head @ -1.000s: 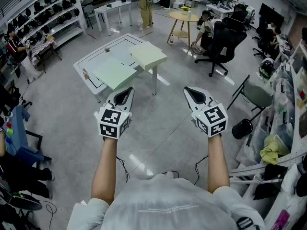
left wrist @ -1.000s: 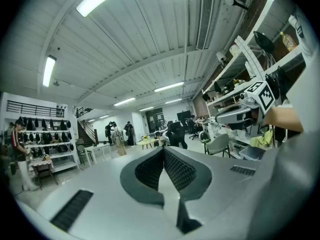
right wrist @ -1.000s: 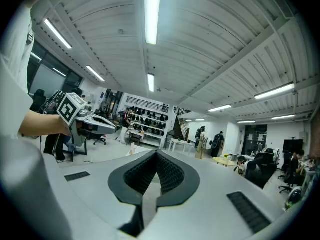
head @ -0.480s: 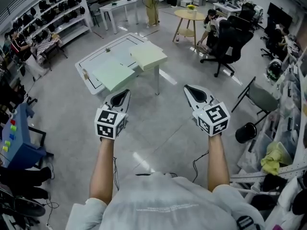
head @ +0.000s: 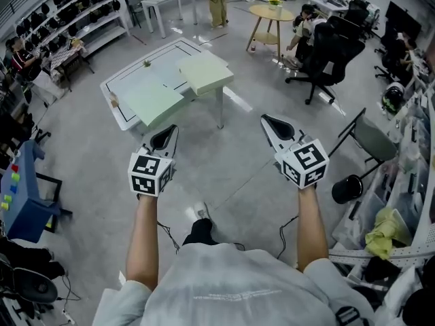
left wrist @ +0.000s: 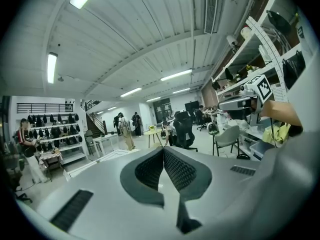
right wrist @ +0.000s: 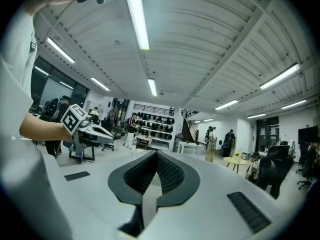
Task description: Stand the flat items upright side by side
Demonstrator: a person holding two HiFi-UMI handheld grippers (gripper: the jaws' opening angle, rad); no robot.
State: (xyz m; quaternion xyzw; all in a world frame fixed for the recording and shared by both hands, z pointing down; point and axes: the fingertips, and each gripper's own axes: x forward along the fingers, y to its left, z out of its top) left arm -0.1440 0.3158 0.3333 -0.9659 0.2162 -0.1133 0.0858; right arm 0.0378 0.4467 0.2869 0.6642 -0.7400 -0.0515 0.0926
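Two pale green flat items lie on a white table (head: 160, 64) ahead of me: one (head: 151, 101) at its near corner, the other (head: 206, 73) overhanging its right edge. My left gripper (head: 166, 133) is held in the air well short of the table, shut and empty. My right gripper (head: 271, 121) hangs level with it to the right, also shut with nothing in it. In the left gripper view the jaws (left wrist: 163, 152) meet, and the table is small beyond them. The right gripper view shows closed jaws (right wrist: 156, 157) and the left gripper (right wrist: 88, 129) beside.
Grey floor lies between me and the table. A round wooden table (head: 275, 11) and a black office chair (head: 325, 54) stand at the back right. A folding chair (head: 371, 138) and a black bin (head: 344, 189) are on the right. Shelving (head: 75, 13) lines the left, with a blue cart (head: 18, 197) near.
The view has shifted as the person walks; a shoe now shows on the floor below the grippers. Both grippers stay shut and side by side.
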